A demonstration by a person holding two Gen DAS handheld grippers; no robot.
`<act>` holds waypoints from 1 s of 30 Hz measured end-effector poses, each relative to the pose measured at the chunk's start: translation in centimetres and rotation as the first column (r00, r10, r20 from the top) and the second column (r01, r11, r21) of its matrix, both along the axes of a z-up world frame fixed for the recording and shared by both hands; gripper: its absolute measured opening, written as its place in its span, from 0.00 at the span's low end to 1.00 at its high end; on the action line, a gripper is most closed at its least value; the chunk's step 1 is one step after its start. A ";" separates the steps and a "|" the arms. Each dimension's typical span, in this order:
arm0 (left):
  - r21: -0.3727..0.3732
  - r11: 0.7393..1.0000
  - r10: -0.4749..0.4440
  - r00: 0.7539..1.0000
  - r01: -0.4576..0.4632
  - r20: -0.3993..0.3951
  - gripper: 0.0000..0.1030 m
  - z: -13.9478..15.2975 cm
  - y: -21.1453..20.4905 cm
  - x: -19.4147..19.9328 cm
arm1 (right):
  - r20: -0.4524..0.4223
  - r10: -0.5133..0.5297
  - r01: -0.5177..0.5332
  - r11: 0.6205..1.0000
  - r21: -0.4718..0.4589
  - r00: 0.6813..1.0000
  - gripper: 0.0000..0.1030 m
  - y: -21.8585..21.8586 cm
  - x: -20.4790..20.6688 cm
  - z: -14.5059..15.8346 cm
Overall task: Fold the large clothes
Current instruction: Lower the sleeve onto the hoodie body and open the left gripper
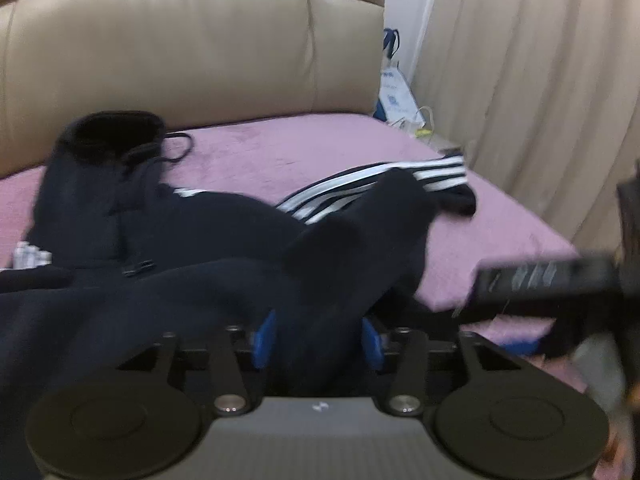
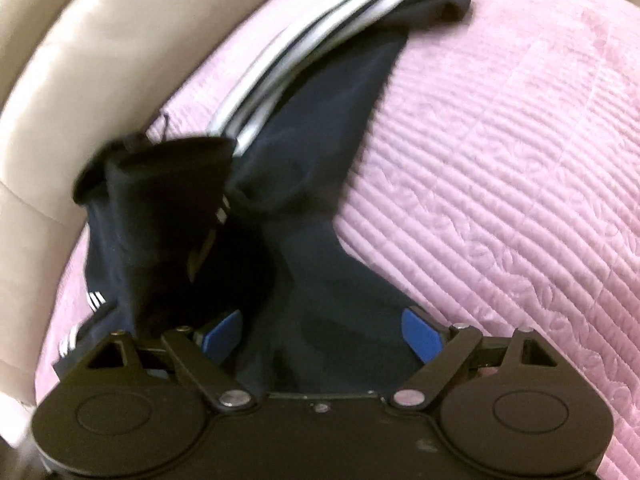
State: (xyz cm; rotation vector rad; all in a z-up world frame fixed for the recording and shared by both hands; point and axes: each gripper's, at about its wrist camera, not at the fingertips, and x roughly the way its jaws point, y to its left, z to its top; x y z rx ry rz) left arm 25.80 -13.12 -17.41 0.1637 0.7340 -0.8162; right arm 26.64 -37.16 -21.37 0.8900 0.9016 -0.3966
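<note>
Dark navy track pants (image 1: 200, 232) with white side stripes (image 1: 380, 180) lie crumpled on a pink quilted cover (image 1: 300, 148). Their waistband and drawstring (image 1: 116, 132) sit at the far left, and a leg end points right. My left gripper (image 1: 318, 342) stands over the near fold, open, its blue pads (image 1: 264, 340) apart with loose dark cloth bulging between them. In the right wrist view the pants (image 2: 320, 240) run from the striped leg (image 2: 320, 40) down to my right gripper (image 2: 320, 332). It is open wide, and the cloth lies slack between its blue pads (image 2: 420, 332).
A beige leather sofa back (image 1: 180, 48) rises behind the cover. Cream curtains (image 1: 520, 80) hang at the right, with a white and blue bag (image 1: 394, 92) in the corner. Small white bottles (image 1: 30, 256) sit at the left edge. A blurred black bar (image 1: 548, 280) crosses the right side.
</note>
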 end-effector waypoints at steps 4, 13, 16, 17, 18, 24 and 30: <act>-0.002 0.988 0.152 0.988 -0.152 -0.021 0.51 1.2 5.7 2.7 | 0.094 0.036 -0.031 0.998 -0.048 0.995 0.99 0.9 0.0 2.2; 0.038 0.887 0.461 0.885 -0.459 -0.069 0.55 2.0 18.5 11.8 | 0.039 0.182 -0.175 0.973 -0.148 0.982 0.99 3.3 4.0 3.6; 0.053 0.860 0.509 0.850 -0.507 -0.138 0.57 0.5 21.8 14.5 | -0.024 0.192 -0.193 0.956 -0.221 0.981 0.99 3.8 6.0 2.6; 0.052 0.863 0.503 0.846 -0.503 -0.176 0.57 -0.3 22.4 15.4 | -0.014 0.205 -0.200 0.936 -0.289 0.979 0.99 4.1 6.6 2.6; 0.031 0.859 0.505 0.834 -0.511 -0.222 0.57 -1.1 23.4 16.3 | 0.002 0.213 -0.198 0.911 -0.361 0.977 0.99 4.3 7.1 2.7; -0.094 0.836 0.491 0.814 -0.540 -0.312 0.53 -4.2 25.8 19.3 | -0.038 0.334 -0.312 0.829 -0.465 0.942 0.99 3.4 11.0 0.1; -0.105 0.865 0.474 0.867 -0.491 -0.153 0.07 -3.9 24.8 17.9 | 0.071 0.303 -0.248 0.875 -0.416 0.950 0.36 2.8 9.6 -0.6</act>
